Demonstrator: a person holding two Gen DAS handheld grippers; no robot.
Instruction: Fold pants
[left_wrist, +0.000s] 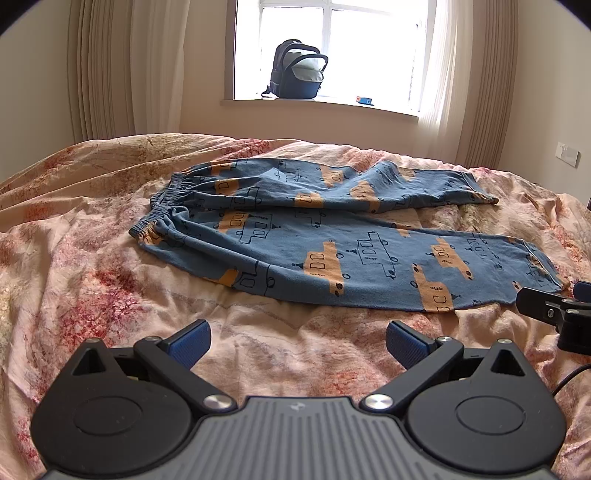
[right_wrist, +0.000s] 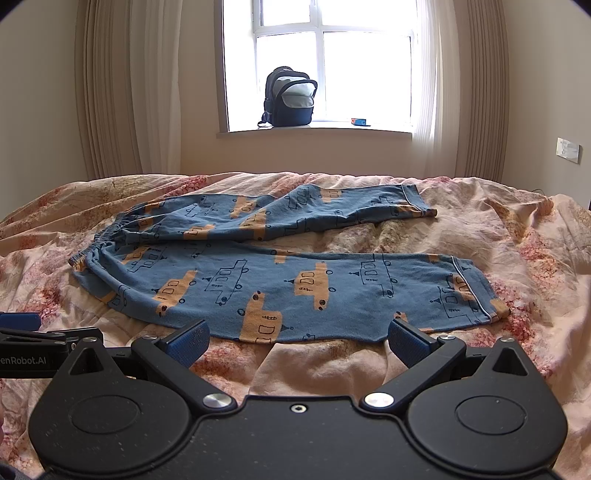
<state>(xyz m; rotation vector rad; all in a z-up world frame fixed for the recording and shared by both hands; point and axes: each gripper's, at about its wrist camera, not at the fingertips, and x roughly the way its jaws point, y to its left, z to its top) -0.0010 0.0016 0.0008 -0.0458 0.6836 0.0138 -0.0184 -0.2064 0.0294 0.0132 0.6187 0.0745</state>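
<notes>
Bedroom interior: bed with rumpled floral pink bedspread (right_wrist: 369, 369); bright daylit window (right_wrist: 332, 74) flanked by beige curtains (right_wrist: 110, 92); open backpack (right_wrist: 290, 98) on the sill; wall switch plate (right_wrist: 568, 149).

Windowsill object (right_wrist: 359, 121) — too small

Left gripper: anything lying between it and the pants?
Nothing: only bare floral bedspread between the open left gripper and the pants, per the left wrist view.
</notes>
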